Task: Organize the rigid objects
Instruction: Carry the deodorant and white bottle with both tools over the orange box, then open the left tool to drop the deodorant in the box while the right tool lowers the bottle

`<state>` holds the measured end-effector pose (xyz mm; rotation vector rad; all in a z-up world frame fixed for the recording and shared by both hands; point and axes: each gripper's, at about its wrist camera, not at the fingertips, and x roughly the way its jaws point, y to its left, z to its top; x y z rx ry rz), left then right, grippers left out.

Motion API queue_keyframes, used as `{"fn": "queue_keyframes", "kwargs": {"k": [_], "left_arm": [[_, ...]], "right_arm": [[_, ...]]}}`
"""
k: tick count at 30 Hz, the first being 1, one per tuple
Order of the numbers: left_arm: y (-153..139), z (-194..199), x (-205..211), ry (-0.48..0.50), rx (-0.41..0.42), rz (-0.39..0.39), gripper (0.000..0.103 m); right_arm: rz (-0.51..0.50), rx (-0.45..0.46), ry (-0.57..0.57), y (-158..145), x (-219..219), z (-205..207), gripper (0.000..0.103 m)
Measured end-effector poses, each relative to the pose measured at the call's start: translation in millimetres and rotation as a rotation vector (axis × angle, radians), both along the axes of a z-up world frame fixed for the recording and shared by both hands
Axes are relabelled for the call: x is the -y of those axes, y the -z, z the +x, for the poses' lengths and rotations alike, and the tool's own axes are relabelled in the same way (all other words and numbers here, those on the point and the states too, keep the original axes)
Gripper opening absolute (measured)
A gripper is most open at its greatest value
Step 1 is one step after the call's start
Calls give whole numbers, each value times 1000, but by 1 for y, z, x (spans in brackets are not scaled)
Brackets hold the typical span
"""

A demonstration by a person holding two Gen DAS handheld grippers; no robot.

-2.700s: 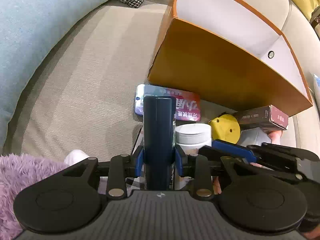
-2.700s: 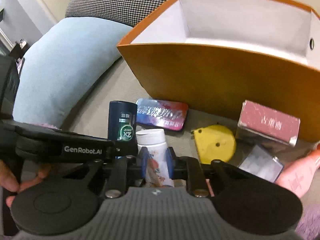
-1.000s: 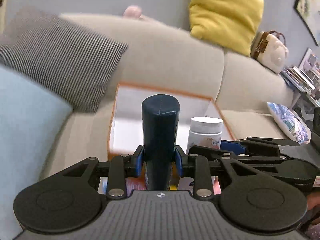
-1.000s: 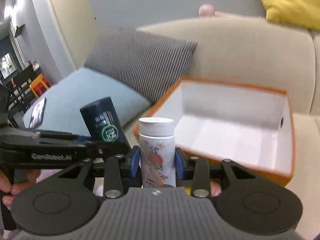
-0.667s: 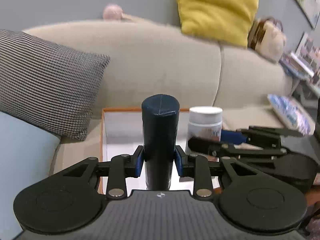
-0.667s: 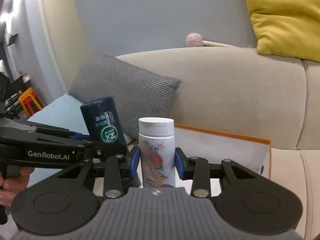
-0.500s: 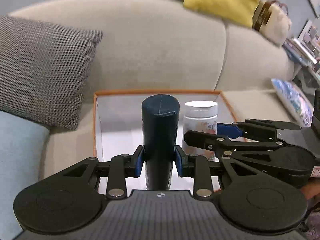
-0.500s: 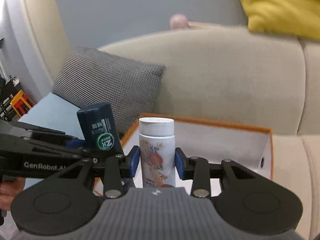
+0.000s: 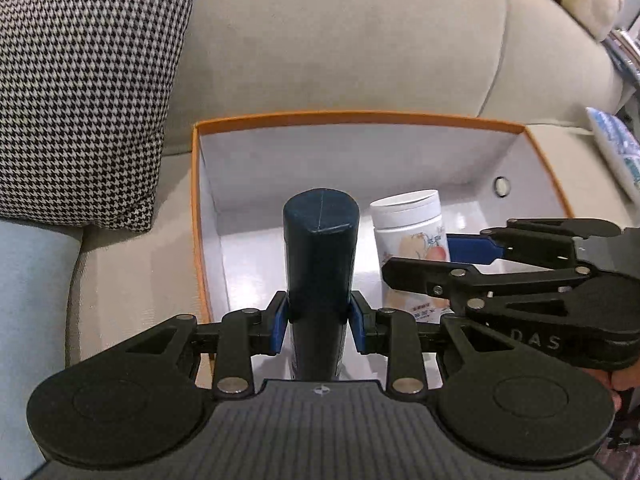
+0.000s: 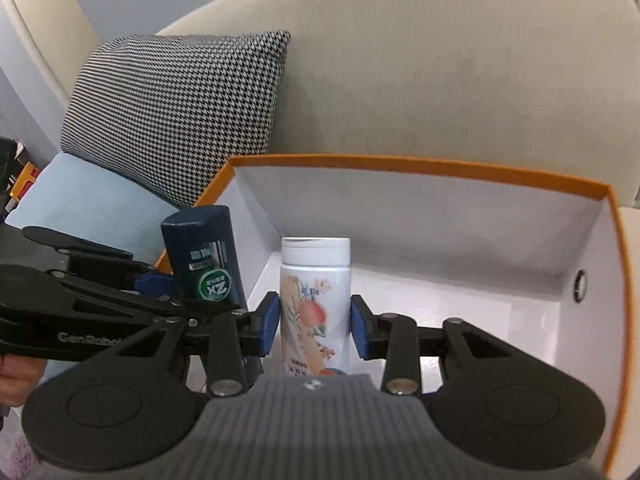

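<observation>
Left wrist view: your left gripper (image 9: 319,322) clamps the dark bottle (image 9: 320,240), now lowered into the orange box (image 9: 196,200).

Right wrist view: your right gripper (image 10: 315,326) clamps the white bottle (image 10: 315,292), likewise down inside. Release comes next.

box (image 9: 195,216): orange rim, white inside | bottle (image 9: 320,248): dark navy, green round label | jar (image 10: 314,300): white, peach-and-floral print | cushion (image 9: 84,80), upper left: black-white houndstooth | sofa (image 9: 340,40): beige | gripper pads (image 10: 269,322): blue
</observation>
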<state>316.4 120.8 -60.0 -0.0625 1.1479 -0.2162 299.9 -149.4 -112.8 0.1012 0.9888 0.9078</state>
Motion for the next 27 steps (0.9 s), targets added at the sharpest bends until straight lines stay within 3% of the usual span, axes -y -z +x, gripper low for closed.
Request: {"fn": "queue_keyframes", "kwargs": {"k": [12,15,19,23,27], "left_arm": [[9,25,26,85,35,129,37],[10,27,26,98,41,140,41],[7,27,25,111,43,162,42],[0,21,21,103,92,191,60],[-9,24,20,93,153,207,60]], "right_arm": [[-58,-93,51,27,-15,22,39],[-66,-105,44,30,-18,23,29],[-75,-119,32,32,-25,27,28],[-113,-121,15,31,-30,29,29],[-124,-96,-17,26,-31,26,29]]}}
